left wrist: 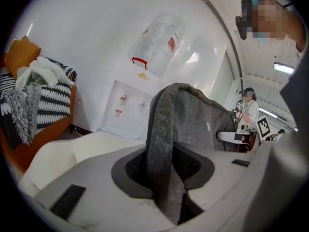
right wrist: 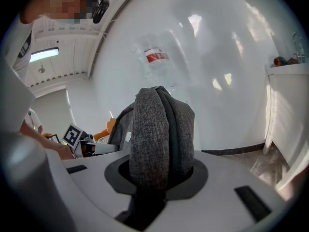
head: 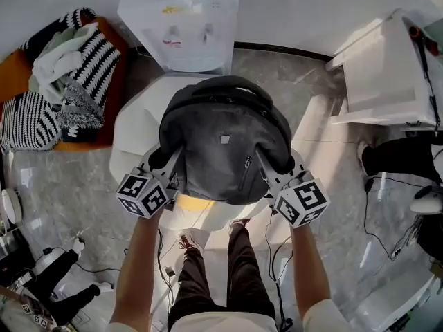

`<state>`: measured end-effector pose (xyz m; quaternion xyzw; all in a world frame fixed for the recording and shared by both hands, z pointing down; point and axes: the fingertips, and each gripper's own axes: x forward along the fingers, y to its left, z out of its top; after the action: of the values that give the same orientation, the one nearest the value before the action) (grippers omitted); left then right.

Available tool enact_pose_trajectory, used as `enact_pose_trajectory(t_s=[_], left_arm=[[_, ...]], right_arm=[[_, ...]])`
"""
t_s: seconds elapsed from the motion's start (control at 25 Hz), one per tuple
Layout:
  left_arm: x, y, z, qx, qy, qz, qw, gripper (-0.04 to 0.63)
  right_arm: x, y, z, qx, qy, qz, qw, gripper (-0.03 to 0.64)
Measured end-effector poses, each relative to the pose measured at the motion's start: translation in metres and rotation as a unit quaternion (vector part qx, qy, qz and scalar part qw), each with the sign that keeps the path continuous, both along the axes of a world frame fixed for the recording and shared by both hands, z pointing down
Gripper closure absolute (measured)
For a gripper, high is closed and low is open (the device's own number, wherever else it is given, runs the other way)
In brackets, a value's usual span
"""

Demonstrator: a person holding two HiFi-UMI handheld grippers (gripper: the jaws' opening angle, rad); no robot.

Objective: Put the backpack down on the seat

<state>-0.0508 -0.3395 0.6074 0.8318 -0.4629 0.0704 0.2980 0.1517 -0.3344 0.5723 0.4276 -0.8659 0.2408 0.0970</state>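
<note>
A grey backpack hangs between both grippers over a white seat, its front with a zip and small logo facing up in the head view. Whether its bottom touches the seat I cannot tell. My left gripper is shut on the left shoulder strap, which runs up out of the jaws to the bag. My right gripper is shut on the right shoulder strap, a thick folded band filling the gap between the jaws. The backpack body also shows in the left gripper view, beyond the strap.
A water dispenser stands against the wall behind the seat. An orange chair at the left carries striped blankets. A white cabinet stands at the right, with cables on the floor. Another person stands far off.
</note>
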Motion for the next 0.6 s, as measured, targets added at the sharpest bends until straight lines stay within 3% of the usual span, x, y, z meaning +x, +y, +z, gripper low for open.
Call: enact_pose_trajectory(t_s=[0.6], left_arm=[[0.011,-0.016,0.064,-0.013,-0.015,0.003,0.9998,0.471]], right_arm=[[0.012,-0.013,0.071,-0.008,-0.022,0.008,1.0,0.537]])
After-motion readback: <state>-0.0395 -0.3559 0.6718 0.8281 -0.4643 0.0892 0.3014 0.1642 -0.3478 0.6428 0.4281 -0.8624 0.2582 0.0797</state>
